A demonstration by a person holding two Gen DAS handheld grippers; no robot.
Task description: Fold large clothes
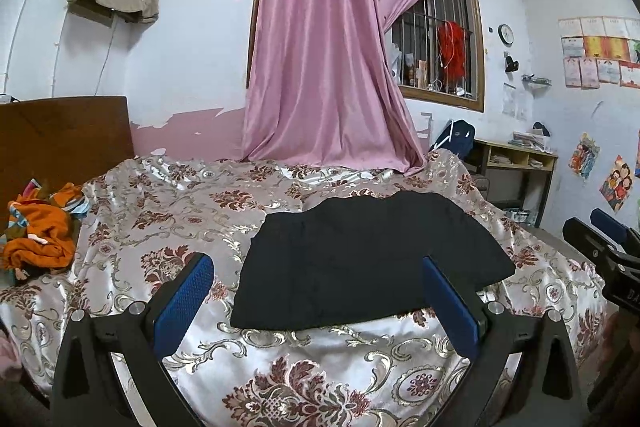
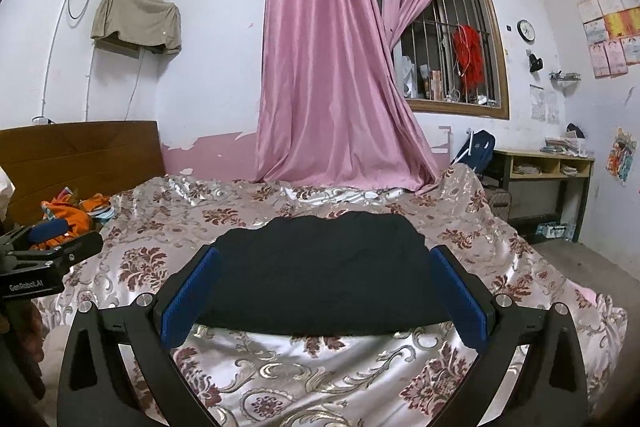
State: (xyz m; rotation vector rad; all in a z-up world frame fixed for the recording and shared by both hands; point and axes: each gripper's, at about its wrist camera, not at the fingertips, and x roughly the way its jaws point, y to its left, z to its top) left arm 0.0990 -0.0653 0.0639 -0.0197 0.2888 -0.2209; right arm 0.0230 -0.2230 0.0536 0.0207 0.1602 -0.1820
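One folded black garment [image 1: 360, 259] on the bedspread [image 1: 180, 219]; two grippers' fingers [image 1: 186, 303] spread wide, holding nothing.

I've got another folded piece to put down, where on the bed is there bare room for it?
Bare bedspread lies between the black folded garment and the orange clothes pile, and a strip runs behind the garment up to the pink curtain. The near edge under the open left gripper and open right gripper is bare too. The headboard corner is crowded.
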